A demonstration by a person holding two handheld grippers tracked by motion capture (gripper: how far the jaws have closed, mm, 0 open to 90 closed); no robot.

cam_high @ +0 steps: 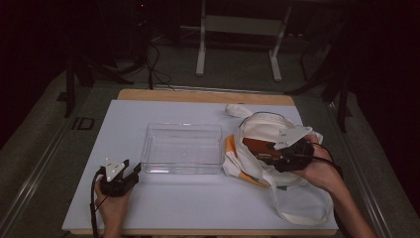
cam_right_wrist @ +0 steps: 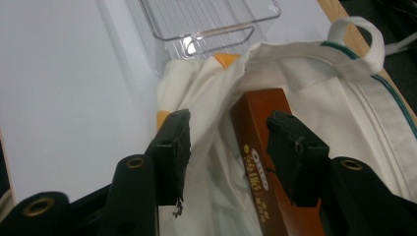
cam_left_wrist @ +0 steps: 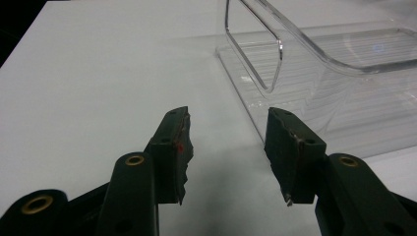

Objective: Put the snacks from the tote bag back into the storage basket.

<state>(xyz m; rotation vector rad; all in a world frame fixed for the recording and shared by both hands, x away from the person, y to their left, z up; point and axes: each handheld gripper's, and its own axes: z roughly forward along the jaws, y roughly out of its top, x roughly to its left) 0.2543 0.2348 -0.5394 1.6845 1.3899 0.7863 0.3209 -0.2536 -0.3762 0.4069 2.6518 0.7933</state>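
Right claw (cam_right_wrist: 228,147): open, straddling the box (cam_right_wrist: 260,162) in the bag (cam_right_wrist: 344,108), likely to grip it.
Left claw (cam_left_wrist: 226,147): open, idle beside the bin (cam_left_wrist: 344,64).

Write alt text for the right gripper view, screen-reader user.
The right gripper, jaws open, hangs over an orange-brown printed box that lies inside an open cream cloth tote bag. A clear plastic rectangular bin stands beyond the bag on the white table surface.
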